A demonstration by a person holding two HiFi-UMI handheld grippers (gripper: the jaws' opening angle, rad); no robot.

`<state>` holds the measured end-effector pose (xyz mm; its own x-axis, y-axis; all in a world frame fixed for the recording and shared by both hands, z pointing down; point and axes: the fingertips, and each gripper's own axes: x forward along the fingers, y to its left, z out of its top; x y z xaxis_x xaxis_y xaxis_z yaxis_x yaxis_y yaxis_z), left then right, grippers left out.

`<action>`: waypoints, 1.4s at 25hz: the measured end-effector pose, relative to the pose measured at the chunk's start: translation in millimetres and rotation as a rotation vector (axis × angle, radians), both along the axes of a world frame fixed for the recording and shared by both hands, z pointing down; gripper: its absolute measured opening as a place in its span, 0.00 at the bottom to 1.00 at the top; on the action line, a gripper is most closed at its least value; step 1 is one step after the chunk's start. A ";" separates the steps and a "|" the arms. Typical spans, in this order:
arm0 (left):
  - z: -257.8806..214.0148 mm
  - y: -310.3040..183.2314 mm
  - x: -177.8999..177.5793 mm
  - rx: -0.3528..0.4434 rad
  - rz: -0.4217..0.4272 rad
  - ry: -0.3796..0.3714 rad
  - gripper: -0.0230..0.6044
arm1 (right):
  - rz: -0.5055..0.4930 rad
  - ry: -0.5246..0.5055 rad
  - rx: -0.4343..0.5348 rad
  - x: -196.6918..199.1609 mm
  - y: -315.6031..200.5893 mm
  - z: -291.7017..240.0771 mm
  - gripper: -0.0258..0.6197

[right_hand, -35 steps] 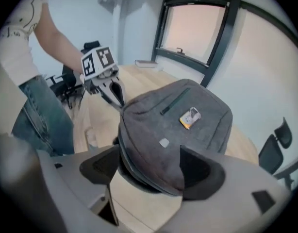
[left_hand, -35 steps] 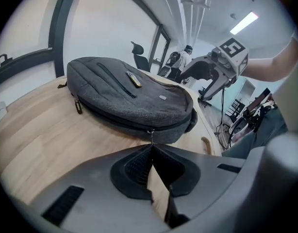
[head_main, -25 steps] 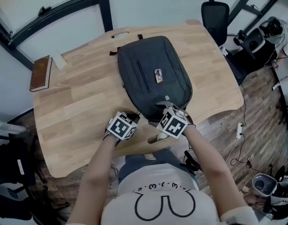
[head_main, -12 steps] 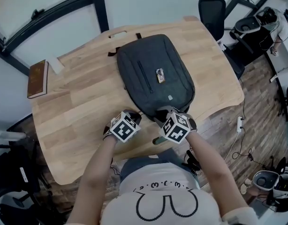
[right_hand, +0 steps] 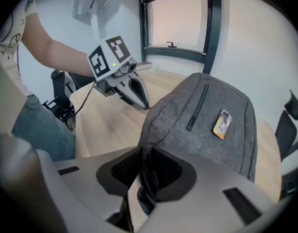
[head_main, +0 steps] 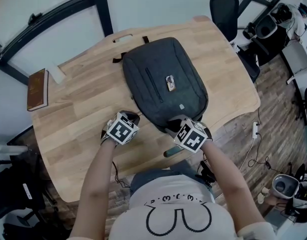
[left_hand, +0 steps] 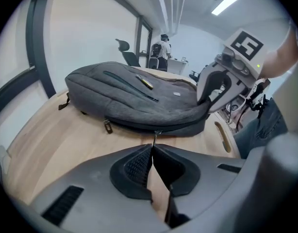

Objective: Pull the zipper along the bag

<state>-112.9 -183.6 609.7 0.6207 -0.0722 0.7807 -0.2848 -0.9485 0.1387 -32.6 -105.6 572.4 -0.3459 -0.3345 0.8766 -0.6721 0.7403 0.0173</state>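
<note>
Shifted to the left along the near edge of the bag since a second ago, the left gripper (head_main: 132, 117) has its jaws clenched together on the zipper pull (left_hand: 155, 136), whose thin metal tab runs from the bag's side seam into the jaw tips. The backpack (head_main: 166, 84), dark grey, lies flat in the middle of a pale wooden table (head_main: 78, 109), its near end at the table's edge closest to the person and its carry handle pointing toward the far side. At the bag's near right corner the right gripper (head_main: 175, 125), whose jaws have just been closing, pinches a fold of the grey fabric between its pads. A small yellow badge (head_main: 169, 82) sits on the bag's front panel beside a short zipped pocket. A brown book (head_main: 37, 89) lies at the table's far left corner, well apart from the bag, and a black office chair (head_main: 224, 9) stands beyond the table.
</note>
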 end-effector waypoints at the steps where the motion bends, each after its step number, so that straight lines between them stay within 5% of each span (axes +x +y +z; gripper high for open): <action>1: 0.6 -10.5 -2.8 0.004 -0.018 0.000 0.07 | 0.000 -0.003 -0.002 -0.3 -0.2 -0.1 0.23; 12: 6.7 -84.5 -14.7 0.058 -0.226 -0.047 0.08 | -0.014 0.013 -0.006 -1.8 3.2 6.2 0.23; 18: 1.7 -76.7 -14.9 -0.004 -0.209 0.023 0.07 | -0.016 0.020 -0.014 -0.6 4.6 9.8 0.24; 23: -2.8 -70.1 -16.2 0.081 -0.131 0.021 0.08 | -0.007 0.030 -0.006 -0.5 6.2 12.9 0.25; 27: -19.9 -63.1 -19.4 0.080 -0.133 0.068 0.24 | 0.005 0.043 0.015 -0.5 4.9 15.1 0.27; 35: -60.8 -50.9 -21.1 0.119 -0.261 0.194 0.27 | 0.276 -0.194 0.202 6.3 -24.0 -51.7 0.36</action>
<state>-134.0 -234.6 548.9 0.7054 -0.3313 0.6266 -0.4991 -0.8599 0.1072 -26.3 -129.6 520.7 -0.3720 -0.5973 0.7105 -0.8503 0.5262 -0.0028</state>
